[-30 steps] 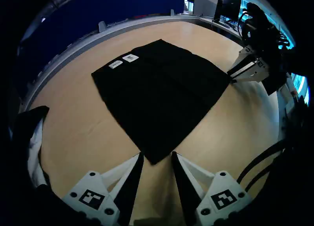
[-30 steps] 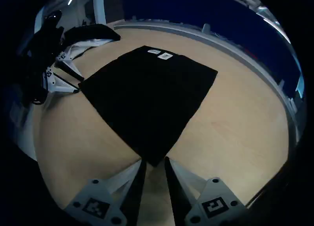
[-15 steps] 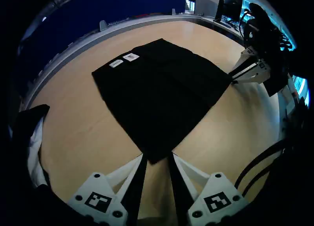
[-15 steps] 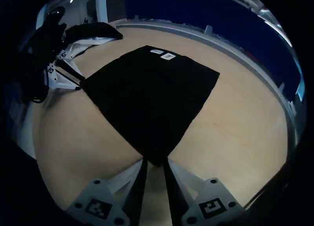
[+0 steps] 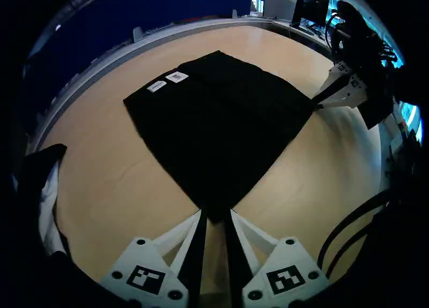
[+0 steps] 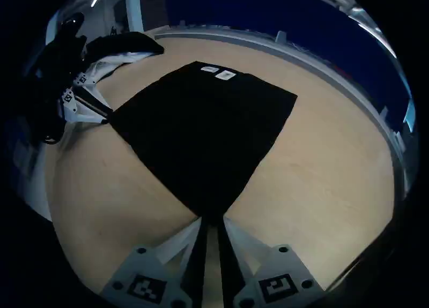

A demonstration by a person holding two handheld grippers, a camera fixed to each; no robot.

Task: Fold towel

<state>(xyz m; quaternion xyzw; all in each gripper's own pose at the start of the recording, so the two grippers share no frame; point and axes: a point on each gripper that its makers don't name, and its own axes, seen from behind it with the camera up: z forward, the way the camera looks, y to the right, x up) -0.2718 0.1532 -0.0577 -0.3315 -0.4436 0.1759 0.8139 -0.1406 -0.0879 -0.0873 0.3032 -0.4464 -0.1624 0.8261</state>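
The black towel (image 5: 214, 120) lies spread flat on my wooden bench (image 5: 107, 179), with two white tags (image 5: 167, 82) near its far edge. My left claw (image 5: 215, 218) is pinched together on the corner nearest it. My right claw (image 6: 213, 222) is clamped on the neighbouring corner, its fingers almost touching.

The towel's (image 5: 214, 126) two white labels (image 5: 166, 82) are too small to make out.
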